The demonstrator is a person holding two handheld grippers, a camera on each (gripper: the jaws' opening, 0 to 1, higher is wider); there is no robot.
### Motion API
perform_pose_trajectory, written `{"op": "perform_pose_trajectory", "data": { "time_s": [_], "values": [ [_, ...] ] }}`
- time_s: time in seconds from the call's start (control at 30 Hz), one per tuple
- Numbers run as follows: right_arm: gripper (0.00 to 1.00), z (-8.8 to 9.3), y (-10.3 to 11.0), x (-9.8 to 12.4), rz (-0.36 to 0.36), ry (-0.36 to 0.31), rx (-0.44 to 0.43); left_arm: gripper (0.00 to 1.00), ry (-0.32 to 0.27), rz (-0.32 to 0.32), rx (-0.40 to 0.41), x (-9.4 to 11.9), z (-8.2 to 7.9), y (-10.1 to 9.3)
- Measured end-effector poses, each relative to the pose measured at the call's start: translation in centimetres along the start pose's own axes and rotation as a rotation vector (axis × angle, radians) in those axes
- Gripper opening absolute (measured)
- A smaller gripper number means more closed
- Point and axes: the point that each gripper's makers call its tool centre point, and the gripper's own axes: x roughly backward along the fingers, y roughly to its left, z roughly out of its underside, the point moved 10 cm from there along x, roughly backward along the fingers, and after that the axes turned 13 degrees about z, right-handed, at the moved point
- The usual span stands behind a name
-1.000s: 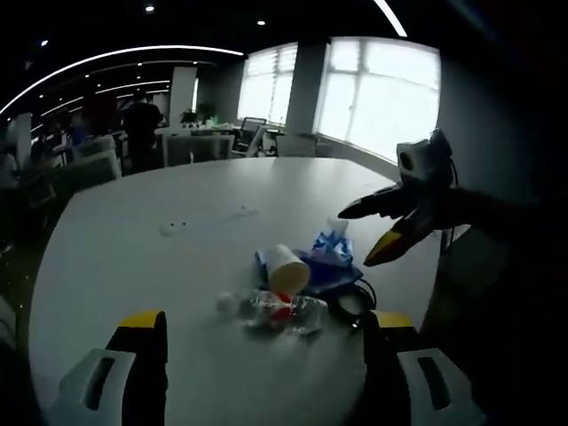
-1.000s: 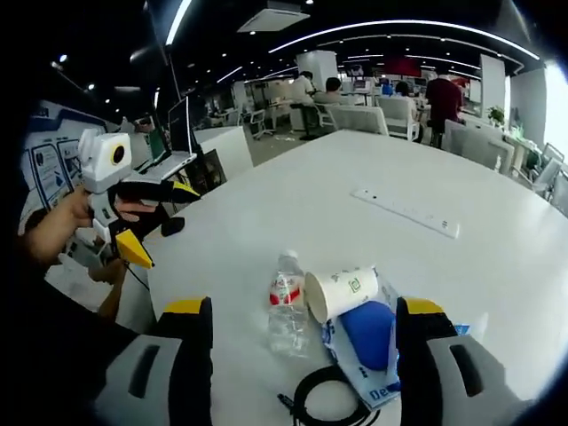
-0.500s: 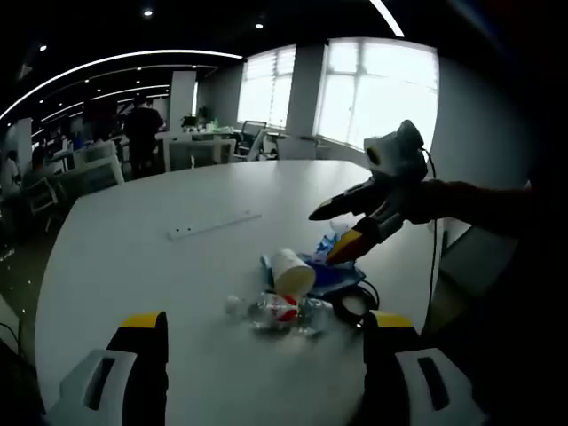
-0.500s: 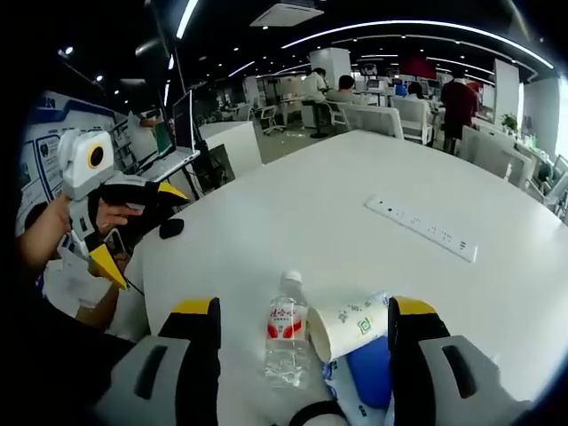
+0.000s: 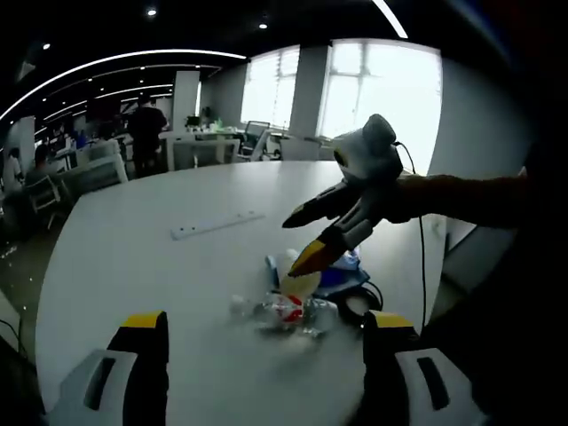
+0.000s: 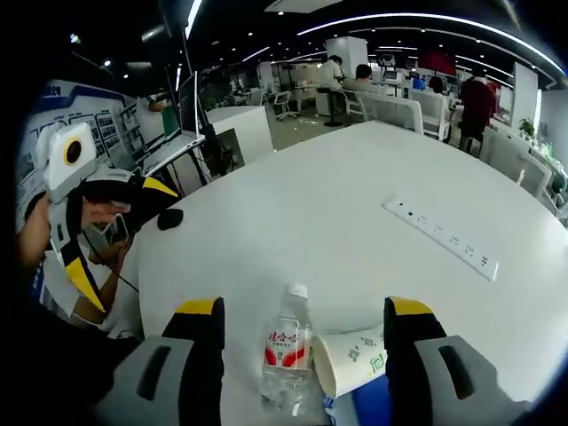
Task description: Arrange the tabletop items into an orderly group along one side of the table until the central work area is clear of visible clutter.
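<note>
A small pile lies on the round white table [image 5: 133, 257]: a clear water bottle [image 5: 288, 312] on its side with a red label, a tipped paper cup [image 5: 302, 284], a blue tissue pack [image 5: 344, 272] and a coiled black cable [image 5: 355, 304]. My right gripper [image 5: 297, 241] hangs open just above the cup, covering part of it. In the right gripper view the bottle [image 6: 286, 351] and cup [image 6: 351, 359] lie between the right gripper's [image 6: 303, 308] open jaws. My left gripper [image 5: 266, 321] stands open, short of the pile, and shows as the left gripper [image 6: 124, 235] beyond the table's edge.
A long white power strip [image 5: 217, 224] lies further out on the table, also seen as the power strip [image 6: 441, 237]. A black mouse [image 6: 169, 217] sits near the table's edge. Desks, chairs and people stand in the office behind. A hand holds the left gripper.
My right gripper has swung in from the right, down over the cup. The right gripper view has closed in, so the bottle and cup now sit low between its jaws.
</note>
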Motion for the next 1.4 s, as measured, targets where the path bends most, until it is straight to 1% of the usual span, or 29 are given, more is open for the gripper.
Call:
{"op": "perform_pose_trajectory", "data": {
  "time_s": [0.03,0.1,0.23,0.33,0.37,0.53,0.67,0.73,0.77,0.93,1.0,1.13,1.2,1.3,1.4],
  "values": [
    [0.68,-0.1,-0.1,-0.9,-0.005,0.013,0.003,0.89,-0.004,-0.004,0.003,0.0,0.0,0.1],
    [0.66,-0.2,0.1,-1.5,-0.011,0.021,0.009,0.89,-0.008,-0.007,0.007,0.0,0.0,0.1],
    [0.64,-0.5,0.6,-3.0,-0.023,0.038,0.016,0.89,-0.001,-0.007,0.006,-0.1,0.4,1.0],
    [0.63,-0.7,1.0,-3.8,-0.022,0.052,0.026,0.89,0.003,-0.002,0.007,-0.4,0.4,0.8],
    [0.62,-0.7,1.2,-4.4,-0.025,0.061,0.031,0.89,0.0,-0.001,0.009,-0.4,0.3,0.7],
    [0.58,-0.5,1.4,-6.1,-0.031,0.094,0.036,0.89,-0.001,0.001,0.009,-0.7,0.1,0.3],
    [0.53,-0.2,1.6,-7.0,-0.019,0.119,0.045,0.89,0.005,0.001,0.007,-0.8,0.1,0.2],
    [0.52,0.0,2.1,-6.9,-0.015,0.135,0.051,0.89,0.004,0.002,0.006,-0.8,0.0,0.3],
    [0.52,0.0,2.0,-7.3,-0.015,0.138,0.054,0.89,0.003,0.002,0.006,-0.8,0.0,0.3],
    [0.47,0.2,2.4,-8.5,-0.025,0.173,0.06,0.91,-0.004,-0.014,0.013,-0.8,-0.2,0.7],
    [0.45,0.3,2.8,-8.6,-0.027,0.179,0.067,0.9,-0.007,-0.011,0.017,-0.8,-0.2,0.8],
    [0.43,0.3,3.1,-9.7,-0.033,0.2,0.061,0.9,-0.003,-0.01,0.019,-0.8,-0.1,1.1],
    [0.4,0.5,3.6,-9.8,-0.041,0.215,0.074,0.9,0.0,-0.01,0.019,-0.9,-0.1,1.3],
    [0.38,0.6,3.7,-10.5,-0.033,0.227,0.089,0.9,0.002,-0.006,0.018,-0.9,-0.1,1.5],
    [0.37,0.7,3.7,-11.2,-0.035,0.242,0.086,0.9,0.001,-0.005,0.02,-0.9,0.0,1.8]
  ]
}}
